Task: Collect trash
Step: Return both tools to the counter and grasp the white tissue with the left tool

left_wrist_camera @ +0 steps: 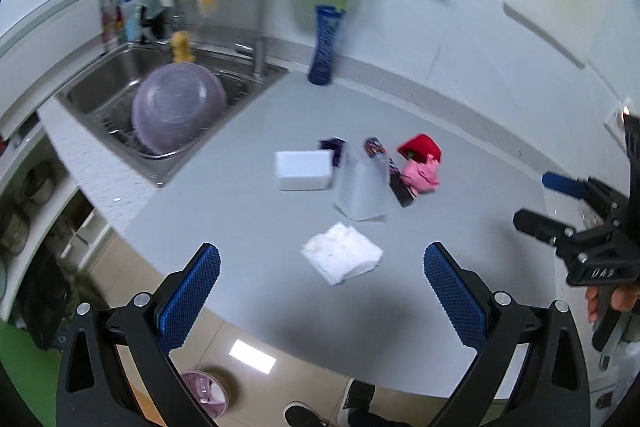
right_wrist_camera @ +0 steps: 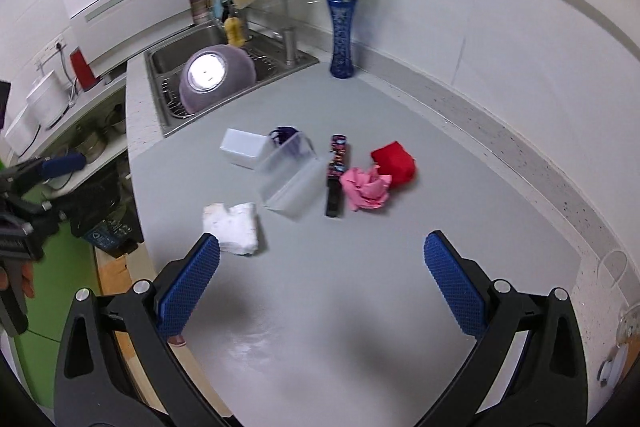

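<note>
- grey countertop point(right_wrist_camera: 400, 131) with a little cluster of trash in the middle, and i'll place everything off the clear plastic container point(right_wrist_camera: 290, 177) lying tipped on its side there.
- white box point(right_wrist_camera: 242, 148) sits just left of the container, touching or nearly so, with something dark purple point(right_wrist_camera: 282, 135) poking up right behind the container's far end.
- crumpled white tissue point(right_wrist_camera: 232, 227) is in front of the container and a bit left, apart from it, close to the counter's front edge.
- long dark patterned wrapper point(right_wrist_camera: 336, 175) lies just right of the container, then a crumpled pink paper point(right_wrist_camera: 366, 189) touching a red block-ish thing point(right_wrist_camera: 394, 161) further right.
- blue vase point(right_wrist_camera: 342, 37) with a green plant is well behind the container against the wall, and the steel sink point(right_wrist_camera: 168, 59) with an upturned purple bowl point(right_wrist_camera: 216, 77) is behind and to the left.
- left gripper point(left_wrist_camera: 322, 291) hangs above the white tissue point(left_wrist_camera: 342, 258), both blue pads spread wide, nothing between them.
- right gripper point(right_wrist_camera: 322, 287) is also spread wide and empty, over bare counter in front of the container.
- no trash has been picked up yet.
</note>
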Motion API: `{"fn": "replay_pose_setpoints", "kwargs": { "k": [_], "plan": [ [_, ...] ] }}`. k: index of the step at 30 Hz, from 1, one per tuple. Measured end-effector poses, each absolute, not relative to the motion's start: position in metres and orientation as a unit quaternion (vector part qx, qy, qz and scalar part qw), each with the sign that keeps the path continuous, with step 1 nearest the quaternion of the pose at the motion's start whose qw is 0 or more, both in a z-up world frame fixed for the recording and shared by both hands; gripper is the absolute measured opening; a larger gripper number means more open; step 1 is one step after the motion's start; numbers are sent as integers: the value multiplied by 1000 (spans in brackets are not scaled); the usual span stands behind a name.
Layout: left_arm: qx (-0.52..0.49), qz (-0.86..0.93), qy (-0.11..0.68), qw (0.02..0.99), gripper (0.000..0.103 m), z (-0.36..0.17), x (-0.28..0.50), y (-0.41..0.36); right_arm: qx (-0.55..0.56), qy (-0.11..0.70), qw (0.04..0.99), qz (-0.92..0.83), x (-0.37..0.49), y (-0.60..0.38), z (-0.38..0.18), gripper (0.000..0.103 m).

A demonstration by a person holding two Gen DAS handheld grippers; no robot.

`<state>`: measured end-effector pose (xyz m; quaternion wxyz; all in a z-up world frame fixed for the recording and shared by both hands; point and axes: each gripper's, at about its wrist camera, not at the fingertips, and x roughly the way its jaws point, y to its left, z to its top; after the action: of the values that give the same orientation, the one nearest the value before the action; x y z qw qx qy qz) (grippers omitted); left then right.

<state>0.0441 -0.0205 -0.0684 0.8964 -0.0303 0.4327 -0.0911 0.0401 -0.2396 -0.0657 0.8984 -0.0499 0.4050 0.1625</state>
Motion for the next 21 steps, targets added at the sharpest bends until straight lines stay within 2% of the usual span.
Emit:
{"fn": "replay_pose_setpoints", "kwargs": {
  "k": [21],
  "plan": [
    [15,-66,548,834,98,-187,129,-71,-48,447,877,170,97,-270,-107,100]
  ]
}}
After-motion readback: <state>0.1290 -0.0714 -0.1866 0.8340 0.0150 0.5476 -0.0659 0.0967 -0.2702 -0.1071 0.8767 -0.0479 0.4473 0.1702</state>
